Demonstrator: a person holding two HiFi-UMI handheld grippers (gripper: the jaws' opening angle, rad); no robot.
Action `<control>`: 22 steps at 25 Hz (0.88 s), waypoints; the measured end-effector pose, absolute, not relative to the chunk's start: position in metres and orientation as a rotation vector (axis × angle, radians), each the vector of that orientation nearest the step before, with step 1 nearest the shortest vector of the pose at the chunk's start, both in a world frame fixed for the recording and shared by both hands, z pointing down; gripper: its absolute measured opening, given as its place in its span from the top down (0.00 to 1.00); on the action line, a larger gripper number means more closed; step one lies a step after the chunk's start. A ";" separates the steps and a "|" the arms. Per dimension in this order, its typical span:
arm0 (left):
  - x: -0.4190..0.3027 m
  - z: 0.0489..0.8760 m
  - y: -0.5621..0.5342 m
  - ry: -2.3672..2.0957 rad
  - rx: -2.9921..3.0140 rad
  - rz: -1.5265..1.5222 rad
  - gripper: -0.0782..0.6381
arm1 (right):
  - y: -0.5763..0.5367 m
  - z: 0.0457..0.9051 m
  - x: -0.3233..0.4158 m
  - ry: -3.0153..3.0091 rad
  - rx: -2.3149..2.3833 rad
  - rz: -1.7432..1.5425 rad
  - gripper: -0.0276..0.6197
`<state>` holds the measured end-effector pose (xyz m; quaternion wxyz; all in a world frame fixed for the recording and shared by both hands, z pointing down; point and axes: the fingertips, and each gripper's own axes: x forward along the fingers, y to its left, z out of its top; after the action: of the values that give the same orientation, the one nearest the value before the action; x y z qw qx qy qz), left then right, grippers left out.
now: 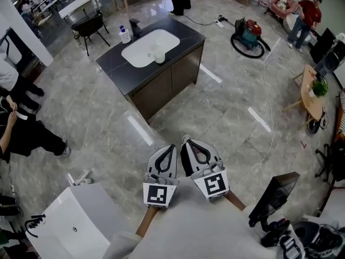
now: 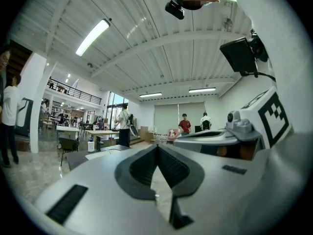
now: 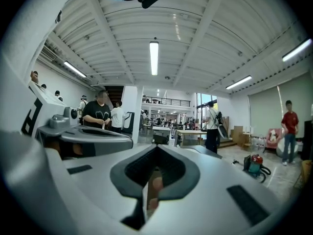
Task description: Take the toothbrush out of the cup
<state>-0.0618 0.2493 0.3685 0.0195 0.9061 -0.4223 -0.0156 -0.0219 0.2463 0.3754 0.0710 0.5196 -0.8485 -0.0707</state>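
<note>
The cup (image 1: 159, 56) stands at the sink's (image 1: 141, 48) rim, mid-worktop (image 1: 115, 65); any toothbrush in it is too small to make out. The left hand-held gripper (image 1: 171, 147) and right hand-held gripper (image 1: 186, 140) are well apart from it, jaws closed, holding nothing. This looks like the approach step: next, reach the worktop and open one pair.

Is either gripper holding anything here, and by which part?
Nothing is held. The left gripper and the right gripper are both shut and empty, well short of the cup on the counter.
</note>
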 end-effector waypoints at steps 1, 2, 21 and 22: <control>-0.061 0.370 0.244 -1.312 2.814 -0.046 0.89 | 0.241 0.376 -0.022 -2.555 1.557 -0.217 0.95; -0.061 0.372 0.238 -1.315 2.816 -0.041 0.88 | 0.236 0.377 -0.022 -2.569 1.566 -0.213 0.95; -0.025 0.390 0.061 -1.405 2.698 0.095 0.88 | 0.058 0.399 0.026 -2.618 1.497 -0.064 0.95; -0.023 0.388 0.051 -1.413 2.686 0.084 0.88 | 0.048 0.399 0.028 -2.621 1.489 -0.060 0.95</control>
<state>-0.0233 0.0510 0.3881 0.0528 0.8834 -0.4647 0.0277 0.0281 0.0479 0.3993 0.0631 0.4929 -0.8675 -0.0200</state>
